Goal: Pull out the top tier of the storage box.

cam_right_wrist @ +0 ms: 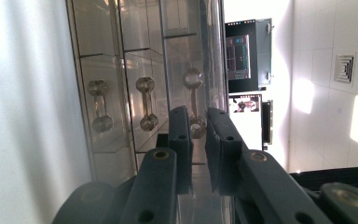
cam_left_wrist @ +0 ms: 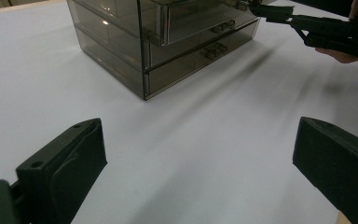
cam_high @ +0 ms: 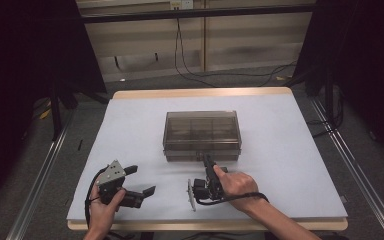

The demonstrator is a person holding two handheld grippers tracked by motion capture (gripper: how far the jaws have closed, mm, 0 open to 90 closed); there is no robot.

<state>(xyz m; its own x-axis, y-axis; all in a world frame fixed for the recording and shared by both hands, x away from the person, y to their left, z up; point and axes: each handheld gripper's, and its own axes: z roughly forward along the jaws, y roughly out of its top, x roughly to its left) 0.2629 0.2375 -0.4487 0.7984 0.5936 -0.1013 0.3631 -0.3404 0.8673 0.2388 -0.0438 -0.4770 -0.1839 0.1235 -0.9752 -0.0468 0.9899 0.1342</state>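
Right gripper point(cam_right_wrist: 196, 123) jaws pinch top handle point(cam_right_wrist: 194, 102) of drawer box point(cam_high: 202, 134)

Bench point(cam_high: 130, 130): white top sheet, plain, over a light wood edge showing at far and near rims. Drawer box point(cam_high: 202, 135): smoky grey-brown transparent plastic, drawer handles point(cam_right_wrist: 145, 103) clear with a brownish tint. Left hand-held gripper point(cam_high: 142, 180): black jaws, grey plate on top. Right hand-held gripper point(cam_high: 207, 159): black, black cable trailing. Floor point(cam_high: 365, 150): grey. Surrounding curtains point(cam_high: 25, 60): black.
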